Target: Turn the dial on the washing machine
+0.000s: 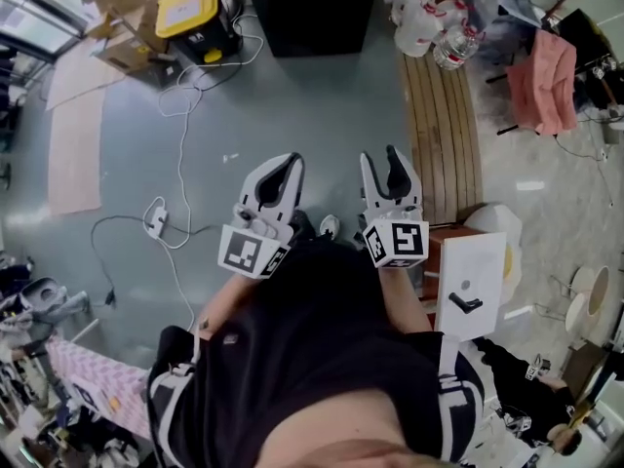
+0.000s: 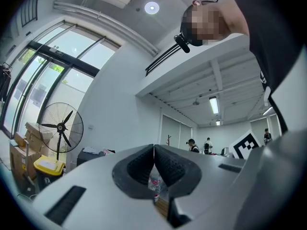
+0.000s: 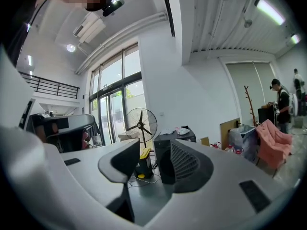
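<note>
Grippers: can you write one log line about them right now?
left gripper: shut, empty | right gripper: open, empty | both above the grey floor | dial: not in view

Cut off at head view's top edge: black cabinet (image 1: 310, 8). Unseen beneath black shirt (image 1: 331, 359): floor at feet. Half masked behind right tongs (image 3: 155, 143): yellow box (image 3: 144, 153). Hidden behind left tongs (image 2: 154, 146): base of fan (image 2: 60, 127). Too small to detail, left gripper view: 3 distant people (image 2: 207, 145).
</note>
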A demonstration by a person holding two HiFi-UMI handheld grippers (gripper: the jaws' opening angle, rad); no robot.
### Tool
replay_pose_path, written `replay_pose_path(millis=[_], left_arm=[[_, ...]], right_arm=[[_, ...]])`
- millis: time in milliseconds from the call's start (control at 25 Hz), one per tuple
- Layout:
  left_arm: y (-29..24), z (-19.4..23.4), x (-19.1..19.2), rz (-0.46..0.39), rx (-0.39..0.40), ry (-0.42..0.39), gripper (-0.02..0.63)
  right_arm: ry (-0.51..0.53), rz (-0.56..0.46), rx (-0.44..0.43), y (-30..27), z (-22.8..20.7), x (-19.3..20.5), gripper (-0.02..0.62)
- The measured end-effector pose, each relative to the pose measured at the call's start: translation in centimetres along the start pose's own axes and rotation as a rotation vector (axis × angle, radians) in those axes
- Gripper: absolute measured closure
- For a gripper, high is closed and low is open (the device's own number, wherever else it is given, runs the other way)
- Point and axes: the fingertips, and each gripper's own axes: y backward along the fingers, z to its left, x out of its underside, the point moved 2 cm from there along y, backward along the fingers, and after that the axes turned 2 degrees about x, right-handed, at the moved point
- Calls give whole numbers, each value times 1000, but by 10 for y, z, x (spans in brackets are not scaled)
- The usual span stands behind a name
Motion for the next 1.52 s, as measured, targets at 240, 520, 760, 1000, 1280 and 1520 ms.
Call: replay_pose_path(millis=[240,520,760,1000,1280,1520], left_arm=[[-35,17,16,16,-2,13,583],[-133,111,35,2,1,32,583],[-257,230,19,-6,21,38,584],[-357,330,18,9,53,26,583],[-468,407,49,45,47,72,583],[-592,467,101,62,-2,59,583]], right_arm=[[-1,9,-12,-45,-21,3,391],[29,14,-19,-179,-52,-2,391],[54,31,-6,-348,-91,-32,391],[96,53,41,-505,-138,-50,386],[142,92,64,-675,-221,-37,377],[153,222,47,-840,-324,29,348]])
